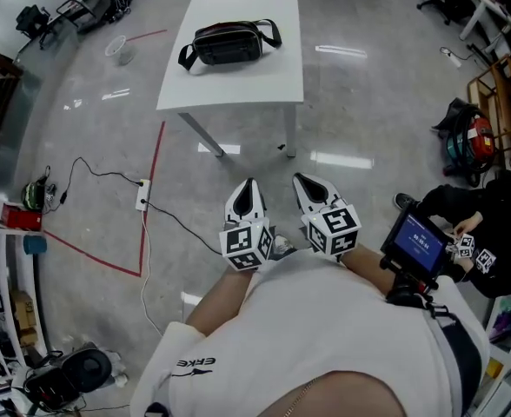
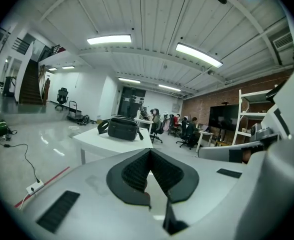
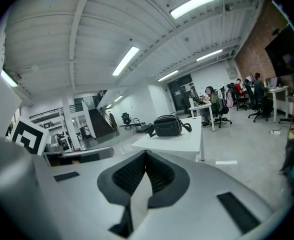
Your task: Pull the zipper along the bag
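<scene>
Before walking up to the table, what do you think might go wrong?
The black cable and white power strip lie on the floor near the path to the white table: a possible trip. The black shoulder bag sits loose there and may slide when pulled. The left gripper and right gripper are shut; open first.

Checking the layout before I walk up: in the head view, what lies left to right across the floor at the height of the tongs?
Power strip → left tongs → right tongs → blue screen.
</scene>
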Motion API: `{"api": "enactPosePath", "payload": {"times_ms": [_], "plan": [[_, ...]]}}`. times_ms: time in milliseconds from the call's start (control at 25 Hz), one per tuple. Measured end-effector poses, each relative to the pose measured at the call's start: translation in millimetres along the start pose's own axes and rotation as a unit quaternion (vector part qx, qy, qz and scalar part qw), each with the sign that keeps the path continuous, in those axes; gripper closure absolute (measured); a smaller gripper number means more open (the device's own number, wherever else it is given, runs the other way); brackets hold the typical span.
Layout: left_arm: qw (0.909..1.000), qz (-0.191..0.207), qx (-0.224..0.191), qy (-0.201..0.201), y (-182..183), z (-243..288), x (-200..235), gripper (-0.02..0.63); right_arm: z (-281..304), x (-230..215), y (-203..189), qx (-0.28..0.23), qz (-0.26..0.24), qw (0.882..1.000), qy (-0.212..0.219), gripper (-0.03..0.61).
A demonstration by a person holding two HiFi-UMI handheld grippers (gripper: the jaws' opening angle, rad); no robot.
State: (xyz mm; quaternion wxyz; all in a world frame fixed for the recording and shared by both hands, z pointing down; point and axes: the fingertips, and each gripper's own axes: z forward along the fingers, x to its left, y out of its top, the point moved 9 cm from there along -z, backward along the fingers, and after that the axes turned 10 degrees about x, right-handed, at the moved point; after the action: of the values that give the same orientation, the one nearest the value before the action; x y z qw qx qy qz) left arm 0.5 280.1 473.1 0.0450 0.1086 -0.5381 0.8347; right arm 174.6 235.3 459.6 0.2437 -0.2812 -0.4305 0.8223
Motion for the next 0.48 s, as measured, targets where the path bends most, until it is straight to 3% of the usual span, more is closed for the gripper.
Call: {"api": "enactPosePath", "payload": {"times_ms": [480], "plan": [[0.9989,0.026,0.015,-0.036,20.6,36.3,26.4,0.611,32.5,-4.8,20.6,0.001,0.009,0.999,-0.036,0.574]]}}
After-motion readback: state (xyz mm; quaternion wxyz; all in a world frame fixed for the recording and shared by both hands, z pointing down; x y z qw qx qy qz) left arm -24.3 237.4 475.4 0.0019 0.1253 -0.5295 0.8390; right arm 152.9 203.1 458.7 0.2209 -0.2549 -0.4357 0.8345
